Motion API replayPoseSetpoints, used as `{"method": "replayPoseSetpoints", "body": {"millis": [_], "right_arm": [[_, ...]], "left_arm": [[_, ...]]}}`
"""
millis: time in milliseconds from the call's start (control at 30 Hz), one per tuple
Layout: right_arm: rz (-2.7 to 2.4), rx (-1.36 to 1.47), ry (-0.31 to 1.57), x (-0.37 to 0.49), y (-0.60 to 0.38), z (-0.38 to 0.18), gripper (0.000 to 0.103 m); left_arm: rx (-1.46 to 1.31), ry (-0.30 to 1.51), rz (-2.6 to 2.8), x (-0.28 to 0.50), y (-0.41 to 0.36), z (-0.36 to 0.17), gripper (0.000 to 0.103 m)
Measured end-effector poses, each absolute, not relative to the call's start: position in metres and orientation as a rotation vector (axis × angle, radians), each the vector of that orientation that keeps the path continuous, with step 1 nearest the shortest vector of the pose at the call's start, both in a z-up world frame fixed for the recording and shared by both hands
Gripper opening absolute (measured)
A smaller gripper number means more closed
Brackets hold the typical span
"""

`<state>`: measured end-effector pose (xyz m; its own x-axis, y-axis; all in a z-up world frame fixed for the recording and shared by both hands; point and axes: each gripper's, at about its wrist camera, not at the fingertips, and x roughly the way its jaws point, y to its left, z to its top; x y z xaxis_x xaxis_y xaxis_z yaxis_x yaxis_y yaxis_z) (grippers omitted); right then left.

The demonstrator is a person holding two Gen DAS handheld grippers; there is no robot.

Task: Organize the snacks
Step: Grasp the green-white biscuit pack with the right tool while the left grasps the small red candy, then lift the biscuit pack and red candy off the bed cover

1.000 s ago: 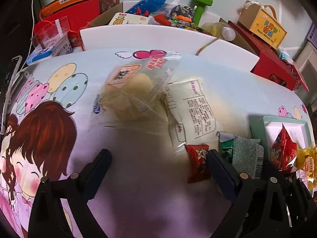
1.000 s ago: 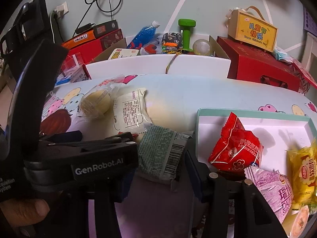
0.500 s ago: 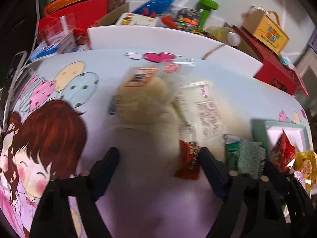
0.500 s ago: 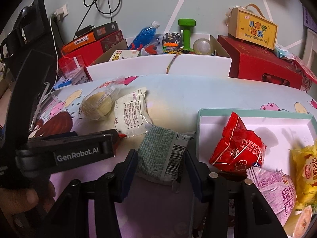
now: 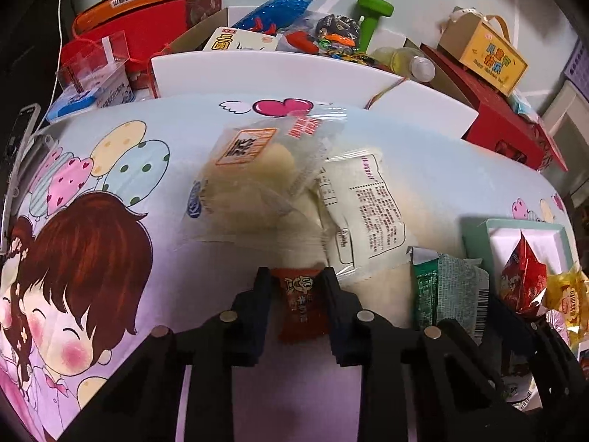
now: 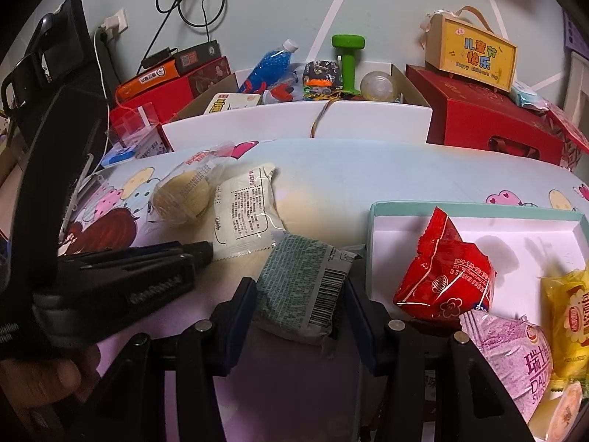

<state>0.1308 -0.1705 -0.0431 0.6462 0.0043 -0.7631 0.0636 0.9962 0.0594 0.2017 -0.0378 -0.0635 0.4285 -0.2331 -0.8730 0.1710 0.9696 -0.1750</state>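
Observation:
A small red candy packet (image 5: 302, 305) lies on the cartoon-print tablecloth. My left gripper (image 5: 296, 280) is closing tight on it, with both pads pressing its sides. My right gripper (image 6: 301, 294) is shut on a green packet with a barcode (image 6: 298, 269), which rests by the left rim of the teal-edged white tray (image 6: 478, 209). In the tray lie a red bag (image 6: 445, 276), a purple packet (image 6: 515, 353) and a yellow packet (image 6: 570, 313). A clear-wrapped pastry (image 5: 250, 191) and a white packet (image 5: 364, 213) lie just beyond the left gripper.
White cardboard box flaps (image 6: 294, 121) stand along the table's far edge, with a blue bottle (image 6: 268, 62) and a green dumbbell (image 6: 348, 62) behind them. Red gift boxes (image 6: 493, 125) sit at the back right. A person's hand (image 6: 44, 379) holds the left gripper.
My left gripper's jaws have closed from wide open onto the small red packet, which now sits centred between them. The right gripper and green packet have stayed put.

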Motion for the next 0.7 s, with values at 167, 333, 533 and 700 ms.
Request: {"method": "replayPoseSetpoints", "body": {"millis": [167, 333, 533, 700], "right_arm": [[-0.029, 0.079, 0.864, 0.133, -0.168, -0.044, 0.053], [-0.007, 0.088, 0.870, 0.135, -0.164, -0.046, 0.053], [-0.017, 0.087, 0.878, 0.137, -0.162, -0.049, 0.054], [-0.027, 0.059, 0.878, 0.138, -0.158, -0.051, 0.054]], "left_arm": [[-0.072, 1.099, -0.244, 0.203, -0.030, -0.064, 0.028], [-0.087, 1.097, -0.217, 0.204, -0.021, -0.063, 0.028], [-0.061, 1.102, -0.200, 0.206, -0.022, -0.066, 0.028], [-0.032, 1.097, -0.189, 0.204, -0.027, -0.067, 0.028]]}}
